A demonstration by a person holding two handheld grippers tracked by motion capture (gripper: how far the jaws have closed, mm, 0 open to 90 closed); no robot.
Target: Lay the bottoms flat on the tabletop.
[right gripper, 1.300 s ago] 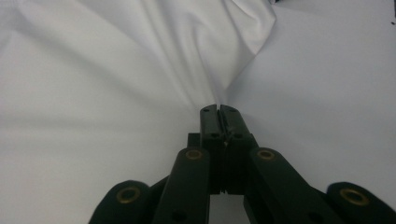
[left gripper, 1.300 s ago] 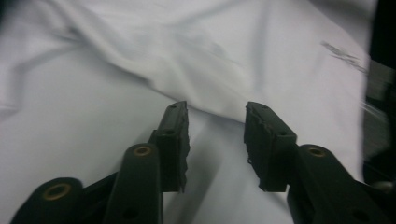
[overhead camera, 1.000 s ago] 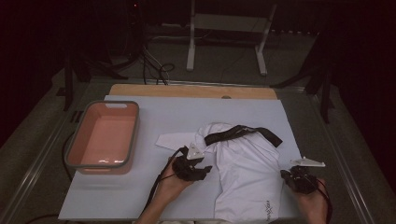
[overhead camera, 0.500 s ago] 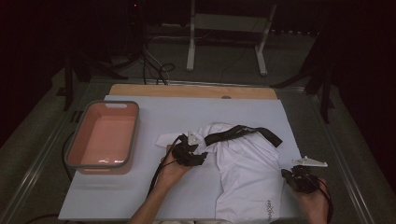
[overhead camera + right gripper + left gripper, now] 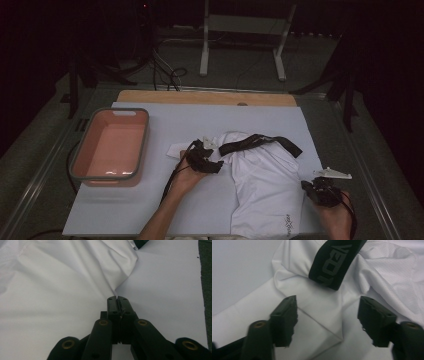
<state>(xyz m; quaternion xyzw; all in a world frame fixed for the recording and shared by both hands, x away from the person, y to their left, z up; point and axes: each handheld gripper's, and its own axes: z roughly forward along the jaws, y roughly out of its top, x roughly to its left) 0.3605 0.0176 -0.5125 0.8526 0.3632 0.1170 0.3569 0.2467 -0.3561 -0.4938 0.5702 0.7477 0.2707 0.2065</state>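
Note:
A white garment [image 5: 265, 185] with a black lettered band [image 5: 260, 141] lies crumpled on the white table mat [image 5: 200, 120]. My left gripper [image 5: 214, 163] hovers at the garment's upper left, just below the band's end. In the left gripper view the jaws [image 5: 328, 312] stand apart over a fold of the white cloth [image 5: 287, 277], under the band [image 5: 334, 262]. They have just been opening, and the pads do not press on the cloth. My right gripper [image 5: 314, 188] rests at the garment's right edge. Its jaws [image 5: 117, 298] are shut, pinching the cloth's edge [image 5: 62, 290].
A pink tub [image 5: 145, 135] with a grey rim stands on the mat's left side. A wooden board [image 5: 205, 97] borders the mat's far edge. Beyond the table are a metal stand [image 5: 205, 45] and cables on the floor. Bare mat lies between tub and garment.
My left hand has moved away from the person, up to the garment's top left near the band, and its jaws have widened. The right hand has stayed put.

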